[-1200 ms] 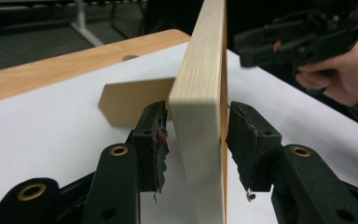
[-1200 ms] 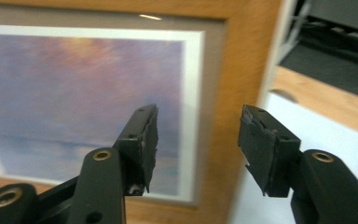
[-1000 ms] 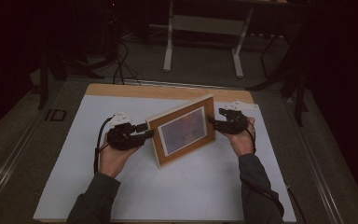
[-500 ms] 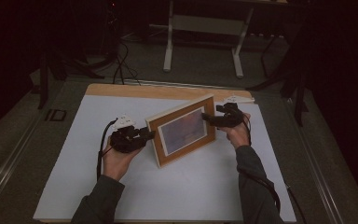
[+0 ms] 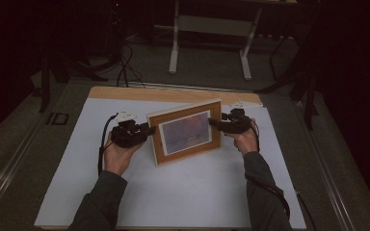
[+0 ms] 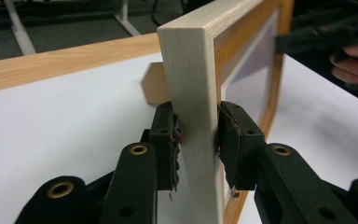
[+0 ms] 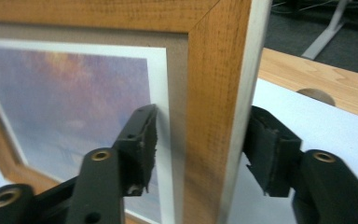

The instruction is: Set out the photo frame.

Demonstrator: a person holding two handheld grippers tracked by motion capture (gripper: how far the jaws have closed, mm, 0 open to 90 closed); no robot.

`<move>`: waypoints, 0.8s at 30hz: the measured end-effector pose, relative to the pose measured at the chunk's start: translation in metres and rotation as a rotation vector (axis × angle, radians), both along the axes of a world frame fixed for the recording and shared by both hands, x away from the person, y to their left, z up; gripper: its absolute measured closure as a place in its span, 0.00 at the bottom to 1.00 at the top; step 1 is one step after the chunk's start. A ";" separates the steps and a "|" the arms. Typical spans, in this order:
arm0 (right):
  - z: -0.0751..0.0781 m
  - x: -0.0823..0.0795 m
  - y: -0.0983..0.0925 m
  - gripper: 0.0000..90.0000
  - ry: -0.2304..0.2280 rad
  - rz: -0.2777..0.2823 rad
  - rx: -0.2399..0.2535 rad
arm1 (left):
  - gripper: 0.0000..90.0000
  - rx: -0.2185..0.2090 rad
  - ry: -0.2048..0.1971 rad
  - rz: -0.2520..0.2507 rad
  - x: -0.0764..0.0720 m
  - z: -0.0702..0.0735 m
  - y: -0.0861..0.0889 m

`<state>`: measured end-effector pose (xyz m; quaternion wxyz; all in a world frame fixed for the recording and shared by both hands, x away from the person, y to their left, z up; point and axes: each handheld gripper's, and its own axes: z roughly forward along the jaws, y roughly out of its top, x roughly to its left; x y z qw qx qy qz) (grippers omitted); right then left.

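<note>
High view: picture frame (image 5: 185,131) stands upright near the middle of the white table sheet (image 5: 173,192), its face toward the person, leaning back on a rear stand.
Left gripper (image 5: 147,131): at 9 o'clock of the frame; both pads (image 6: 228,135) press the pale side edge (image 6: 193,93), 1 on the front and 1 on the back, a closed grip.
Right gripper (image 5: 214,122): at 3 o'clock of the frame; jaws have just been closing and straddle the right rail (image 7: 214,93), a small gap showing at each pad, so not yet clamped.
Stiffness: rigid wood, probably no flex under grip.
Weight: likely light, yet broad enough to swing from 1 edge.
Fragility: glazed face (image 7: 65,102) likely scratches or cracks; keep pads on wood.
Surface: smooth finish, may slip.
Hold: the 2 opposite side rails at mid-height, as judged.
Rear stand (image 6: 154,85): folds, so set down gently.
</note>
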<state>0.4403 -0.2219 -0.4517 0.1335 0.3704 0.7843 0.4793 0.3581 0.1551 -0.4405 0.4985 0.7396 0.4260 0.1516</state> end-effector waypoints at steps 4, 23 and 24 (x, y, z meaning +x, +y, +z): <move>-0.002 -0.009 0.000 0.58 -0.013 -0.023 -0.007 | 0.75 -0.006 -0.007 -0.006 0.012 -0.001 0.006; -0.005 -0.043 -0.005 0.68 -0.010 -0.079 0.030 | 0.70 -0.031 -0.006 0.018 0.032 -0.004 0.004; -0.005 -0.043 -0.005 0.68 -0.011 -0.077 0.032 | 0.70 -0.032 -0.002 0.022 0.032 -0.003 0.004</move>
